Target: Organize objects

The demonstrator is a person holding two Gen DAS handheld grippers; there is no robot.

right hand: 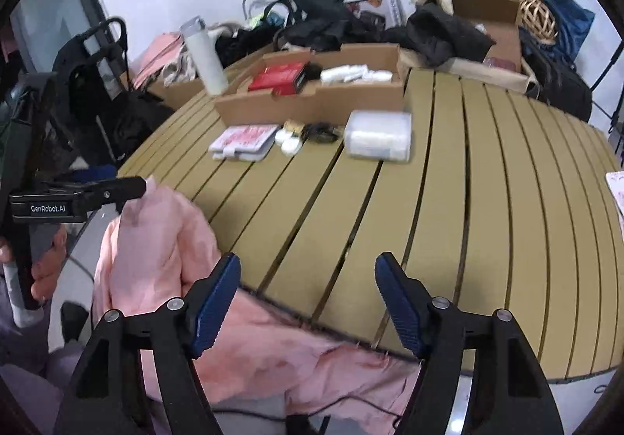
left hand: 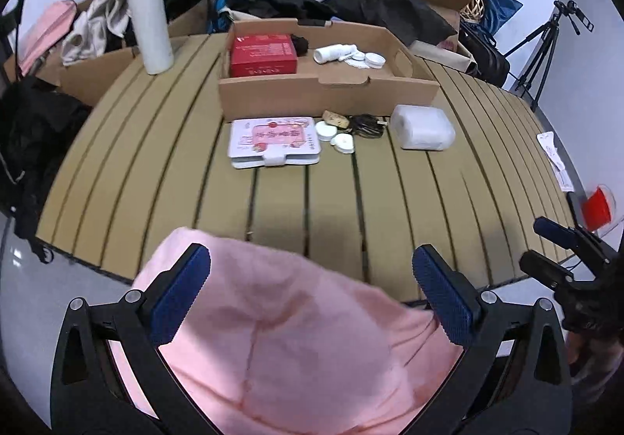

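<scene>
Two grippers, both mine, are hanging over the near edge of the slatted table [left hand: 273, 201]: left gripper [left hand: 312, 294] spread wide, right gripper [right hand: 308, 302] spread, neither pinching anything. A pink cloth [left hand: 296, 341] is lying below and between my left jaws, draping off the edge. Well ahead, a cardboard tray [left hand: 331, 93] is holding a red box [left hand: 262, 54]; a clear container [left hand: 423, 127] is sitting just before it.
</scene>
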